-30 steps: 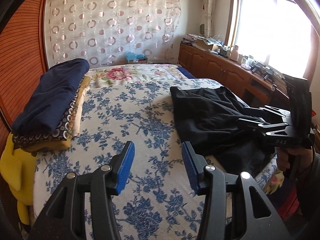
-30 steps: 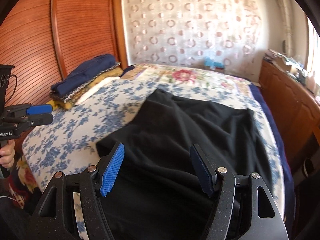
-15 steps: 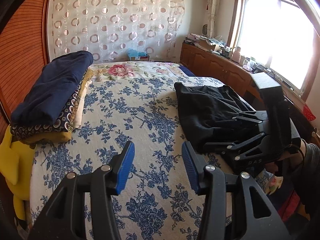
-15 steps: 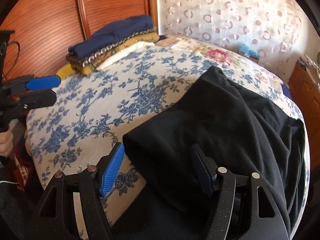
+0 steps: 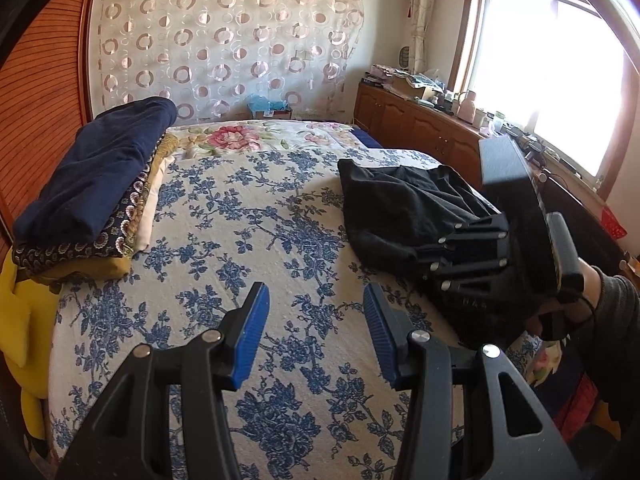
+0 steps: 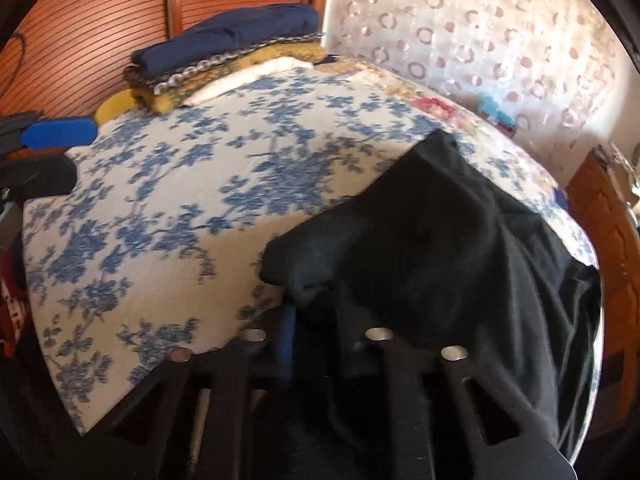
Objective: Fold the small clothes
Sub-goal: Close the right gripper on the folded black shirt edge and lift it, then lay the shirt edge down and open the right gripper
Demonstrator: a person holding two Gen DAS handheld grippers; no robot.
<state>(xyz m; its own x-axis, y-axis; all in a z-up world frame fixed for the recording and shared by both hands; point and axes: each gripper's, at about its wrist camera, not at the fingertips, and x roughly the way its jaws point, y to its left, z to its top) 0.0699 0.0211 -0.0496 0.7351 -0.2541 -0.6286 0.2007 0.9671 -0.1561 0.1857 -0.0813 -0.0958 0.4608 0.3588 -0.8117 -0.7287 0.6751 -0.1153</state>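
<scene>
Black soft garment (image 6: 448, 248) pinched by right gripper (image 6: 316, 320), rumpled

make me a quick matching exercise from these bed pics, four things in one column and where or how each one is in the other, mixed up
Things:
1. black garment
2. navy folded cloth
3. left gripper
4. right gripper

States:
A. open above the bare floral bedspread
B. closed on the near corner of the dark fabric
C. top of the stack by the wooden wall
D. spread on the window side of the bed

Pairs: 1-D, 2-C, 3-A, 4-B
</scene>
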